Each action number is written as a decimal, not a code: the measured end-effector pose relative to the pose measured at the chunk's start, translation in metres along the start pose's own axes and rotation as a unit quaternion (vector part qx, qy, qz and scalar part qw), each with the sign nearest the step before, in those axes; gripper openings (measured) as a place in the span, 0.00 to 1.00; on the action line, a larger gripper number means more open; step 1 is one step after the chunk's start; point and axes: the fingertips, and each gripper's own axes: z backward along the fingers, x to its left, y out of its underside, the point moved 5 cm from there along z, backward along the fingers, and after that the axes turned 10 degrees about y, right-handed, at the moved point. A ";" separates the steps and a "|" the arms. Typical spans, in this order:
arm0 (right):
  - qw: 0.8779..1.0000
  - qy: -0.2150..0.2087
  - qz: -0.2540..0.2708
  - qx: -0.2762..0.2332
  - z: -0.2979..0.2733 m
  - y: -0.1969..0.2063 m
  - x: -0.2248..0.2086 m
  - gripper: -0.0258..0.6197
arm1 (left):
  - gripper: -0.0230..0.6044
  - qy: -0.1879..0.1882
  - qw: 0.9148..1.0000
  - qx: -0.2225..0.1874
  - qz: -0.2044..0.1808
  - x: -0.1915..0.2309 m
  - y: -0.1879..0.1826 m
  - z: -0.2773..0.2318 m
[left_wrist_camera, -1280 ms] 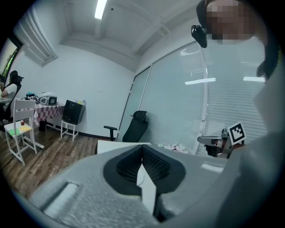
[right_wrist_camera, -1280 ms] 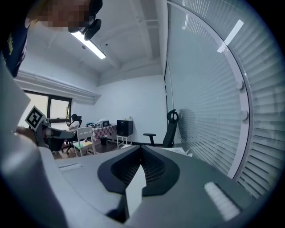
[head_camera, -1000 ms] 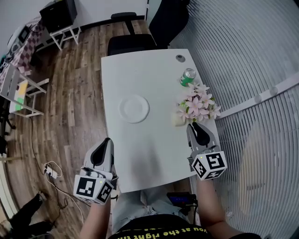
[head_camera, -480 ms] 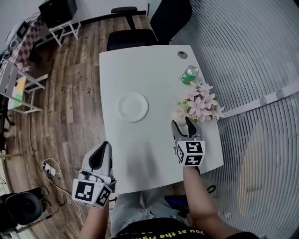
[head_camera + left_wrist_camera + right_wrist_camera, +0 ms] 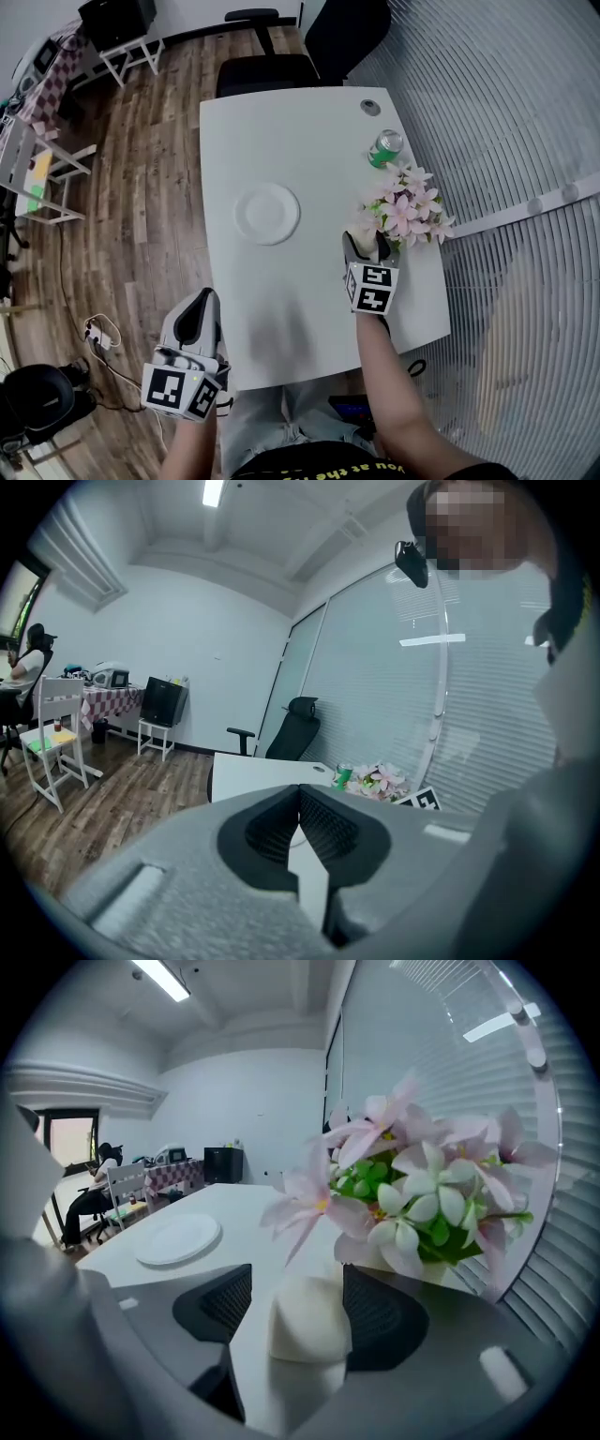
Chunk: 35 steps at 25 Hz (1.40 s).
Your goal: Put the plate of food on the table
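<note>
Heads up on your right claw [image 5: 366, 243]: its jaws have just been opening and now stand wide apart, with a pale rounded lump [image 5: 307, 1316] sitting on the table [image 5: 281, 131] right between them. From the right gripper view there's a clear gap on the left side of the lump. On the right it's close to the pad, but I can't tell if it touches. So you've got nothing actually clamped there.

The lump is just in front of the pink flowers [image 5: 405, 208], which lean over it, and a green can [image 5: 385, 148] stands a bit past the flowers.

The plate [image 5: 268, 214] is flat on the table around its middle, well apart from your right claw. It's off to the claw's left and a little further out, and it shows up on the left in the right gripper view too.

Your left claw [image 5: 201, 300] hangs off the table's near left corner, out over the wood floor. Its jaws meet at the tips and there's nothing in them.
</note>
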 end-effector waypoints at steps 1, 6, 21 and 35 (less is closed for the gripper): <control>1.000 0.005 -0.003 0.003 -0.004 0.002 -0.001 0.53 | 0.04 -0.001 1.000 0.000 0.000 0.001 0.000 0.001; 1.000 0.016 -0.018 0.017 -0.014 0.006 -0.001 0.53 | 0.04 -0.006 1.000 0.004 0.003 0.006 0.001 0.007; 0.999 0.020 0.008 0.041 -0.031 0.013 0.002 0.54 | 0.04 -0.011 1.000 0.000 0.004 0.015 -0.003 0.010; 0.999 -0.023 0.028 0.017 -0.025 -0.004 0.040 0.53 | 0.04 -0.026 1.000 -0.003 0.011 0.024 -0.001 0.011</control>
